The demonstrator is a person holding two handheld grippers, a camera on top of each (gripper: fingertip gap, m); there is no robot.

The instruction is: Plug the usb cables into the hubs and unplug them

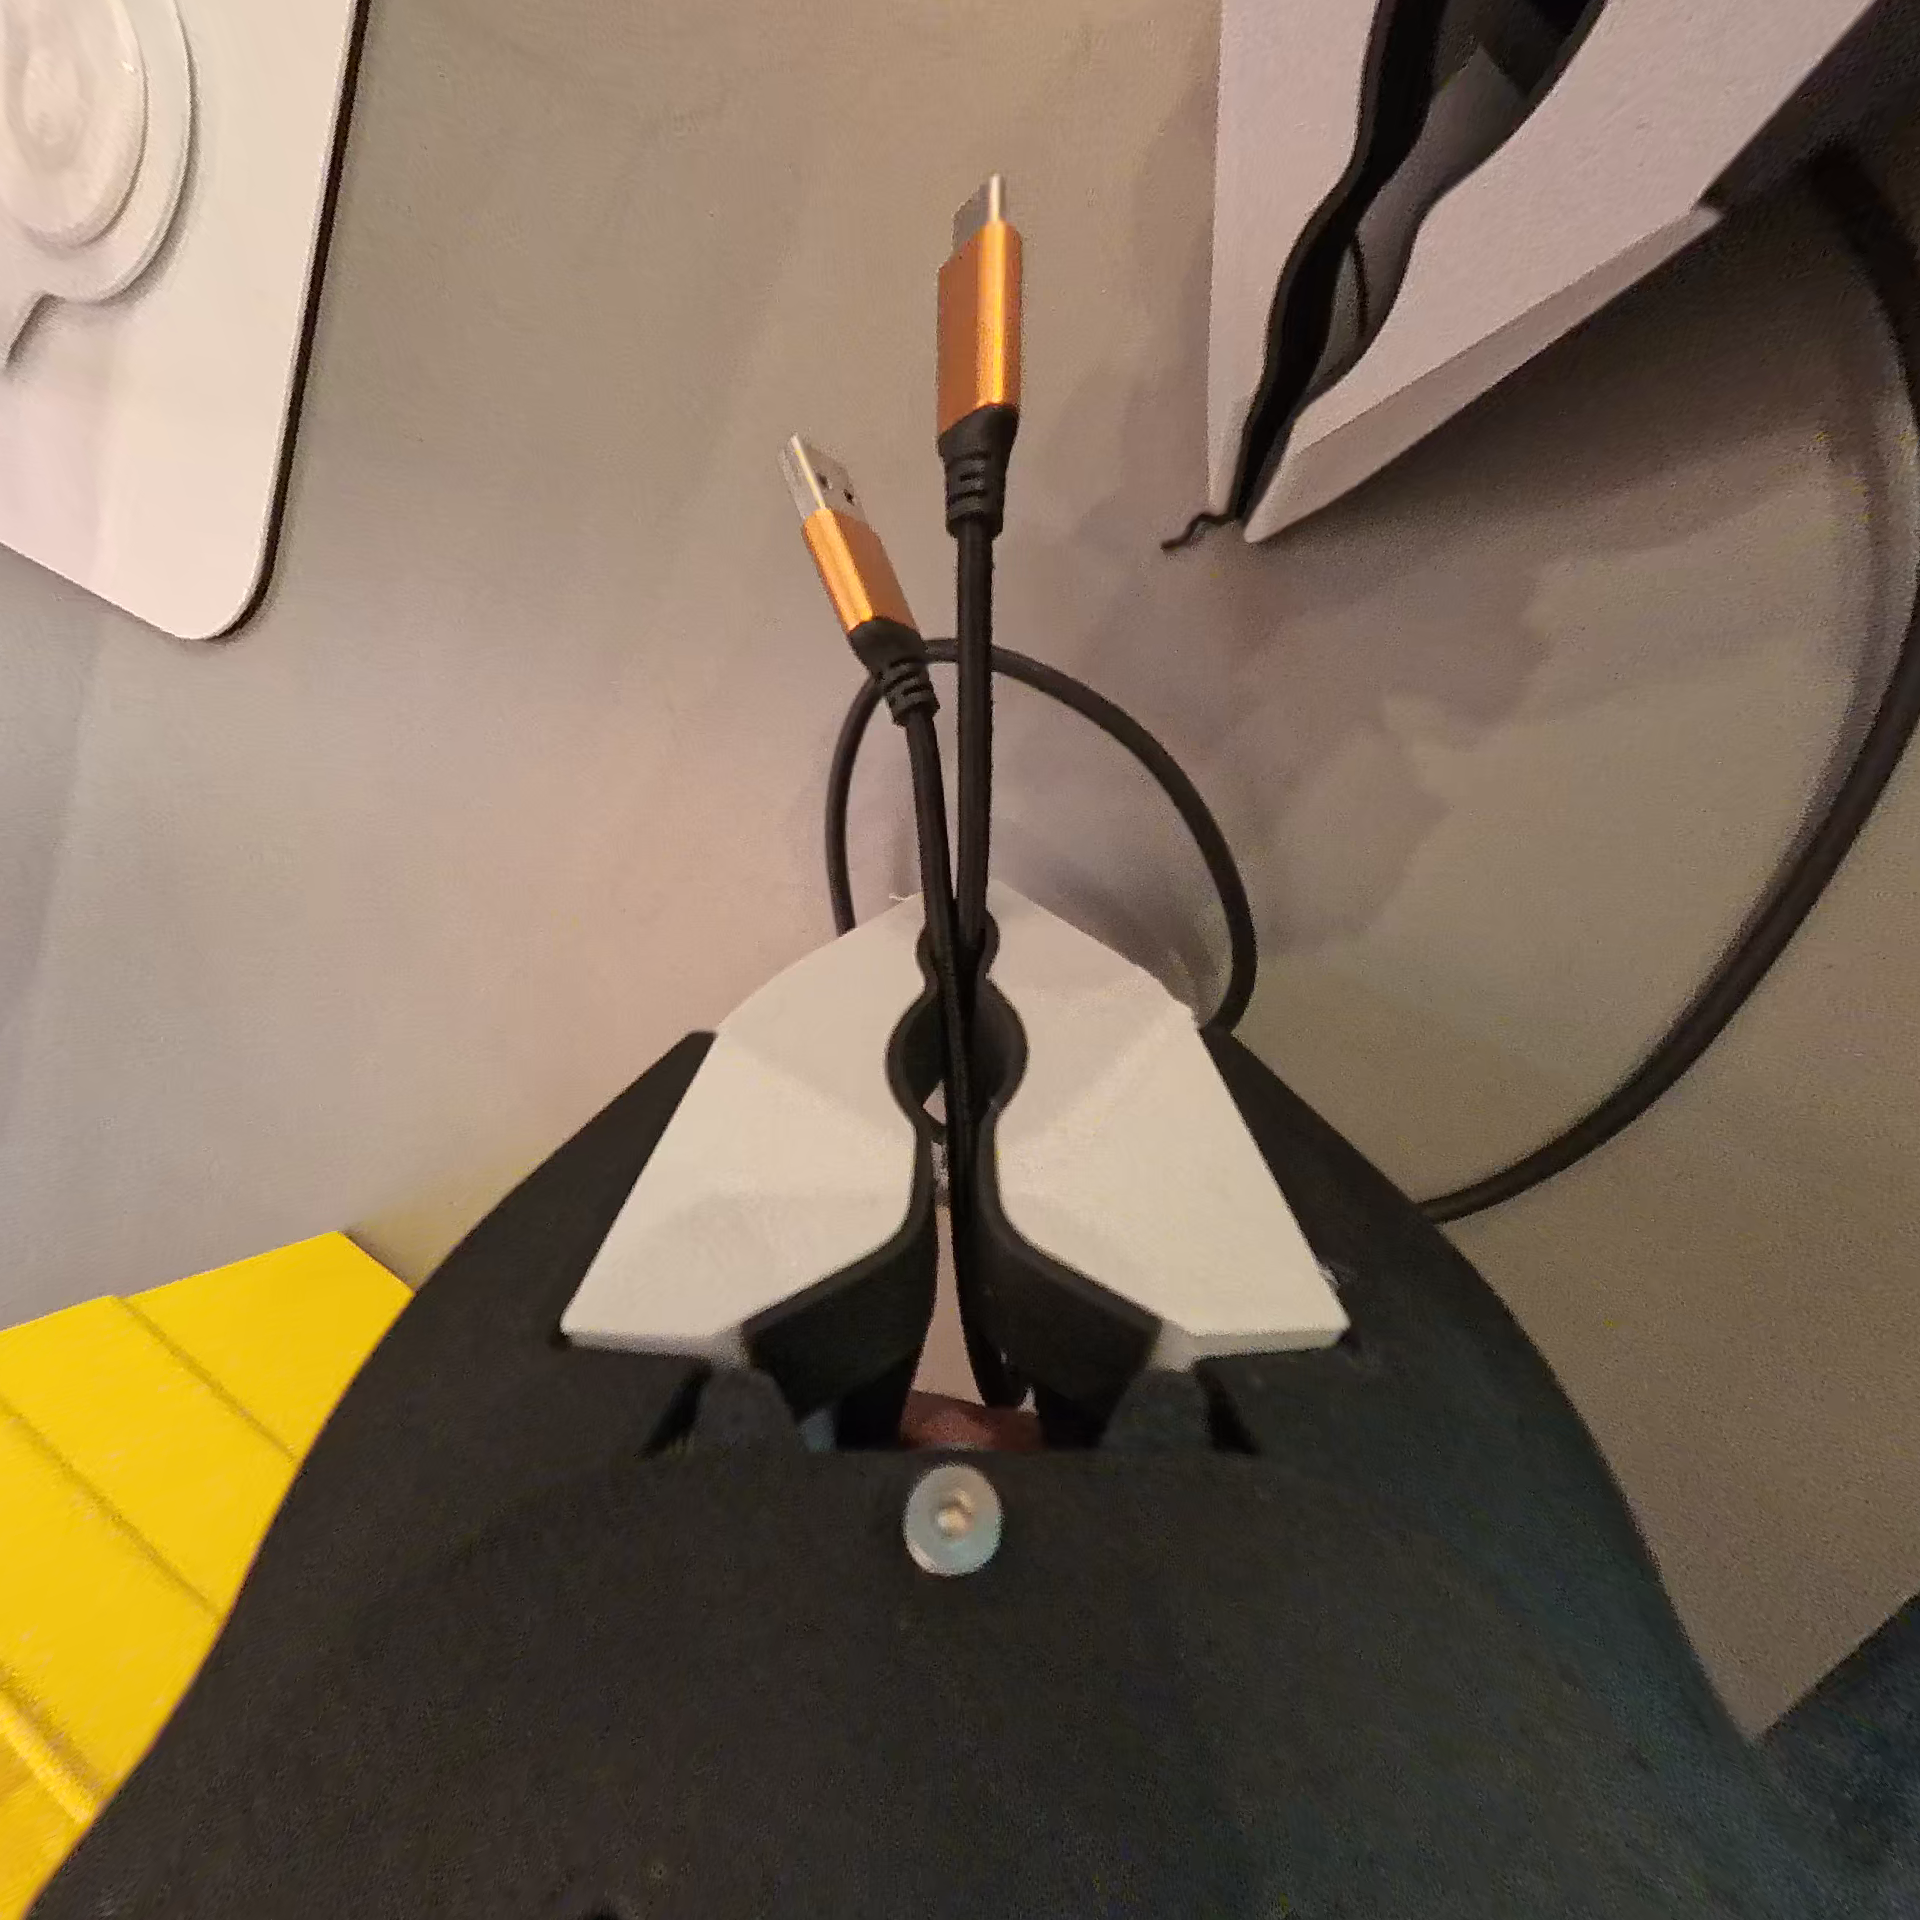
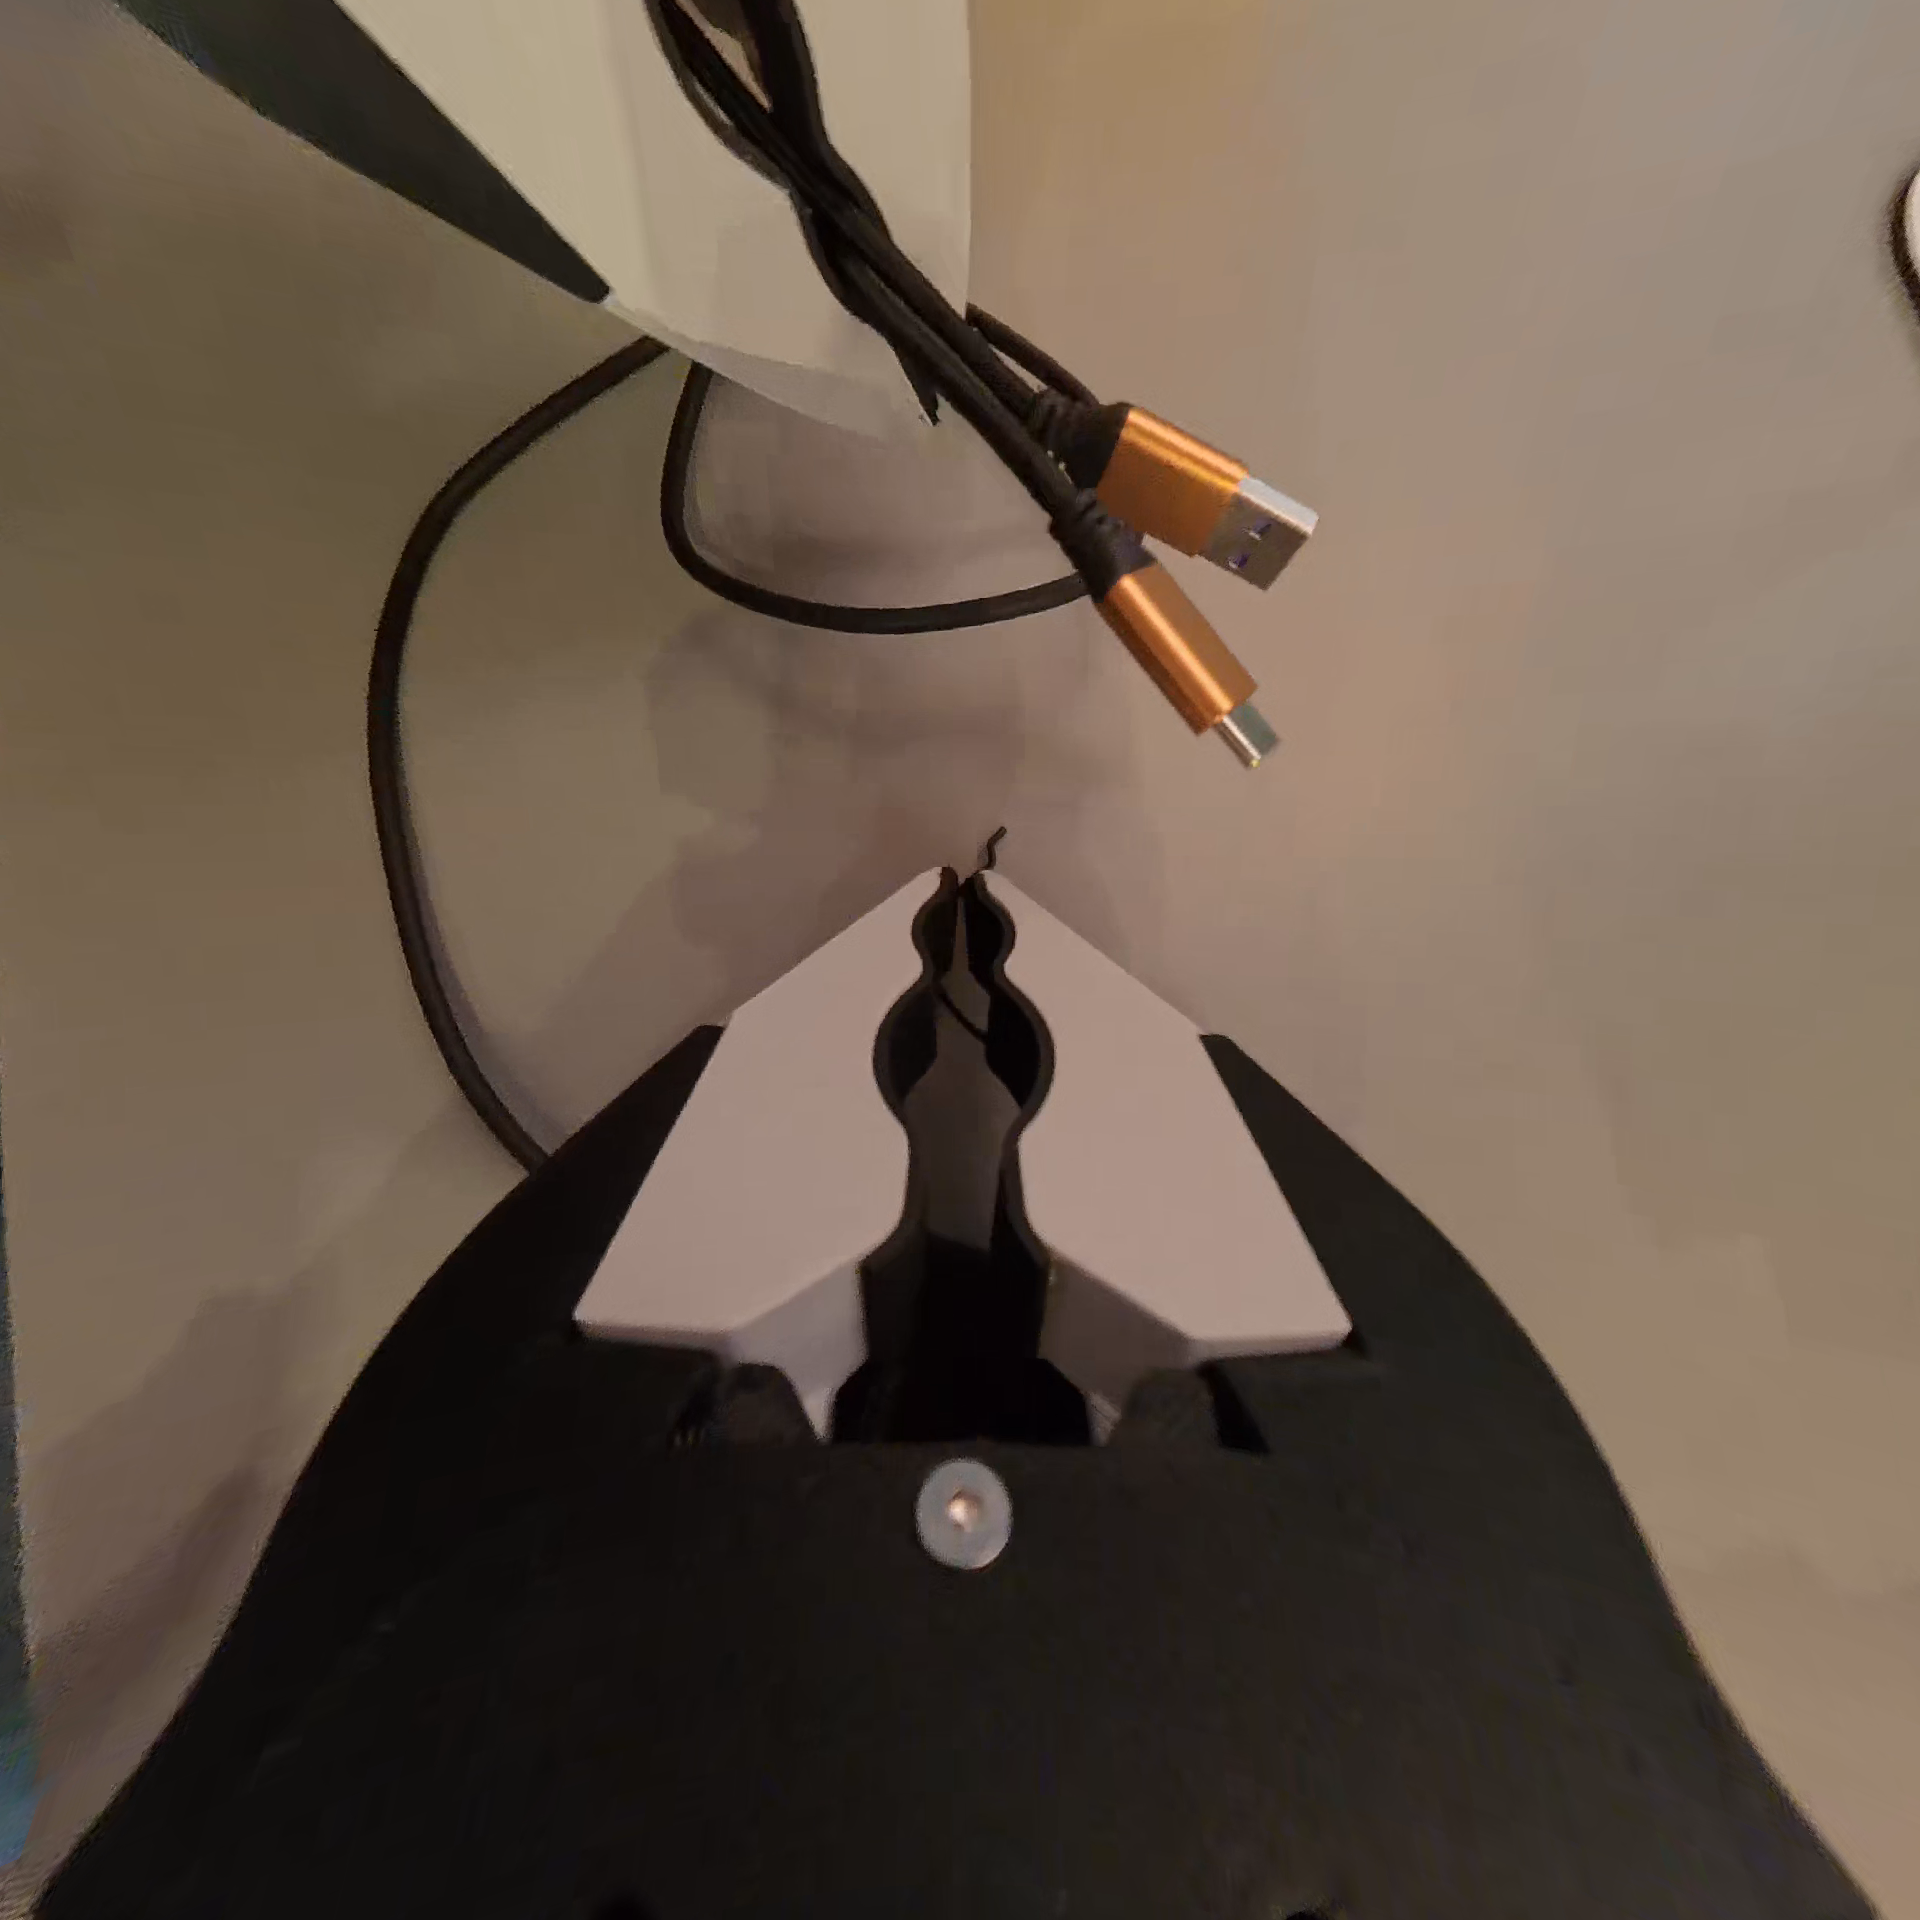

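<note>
The left gripper (image 1: 954,935), its white wedge fingers lined with wavy black rubber, is clamped on a braided black usb cable (image 1: 971,727) whose two copper-sleeved plugs stand free above the matte grey table (image 1: 520,831). The right gripper (image 2: 961,883) is pressed together at the tips, holding nothing. A white pad (image 1: 156,364) lies upper left, a yellow block (image 1: 156,1455) lower left.

Warm dim light, soft shadows, edge distortion

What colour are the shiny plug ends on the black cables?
Orange-copper sleeves with silver metal tips, clearest in the right wrist view.
</note>
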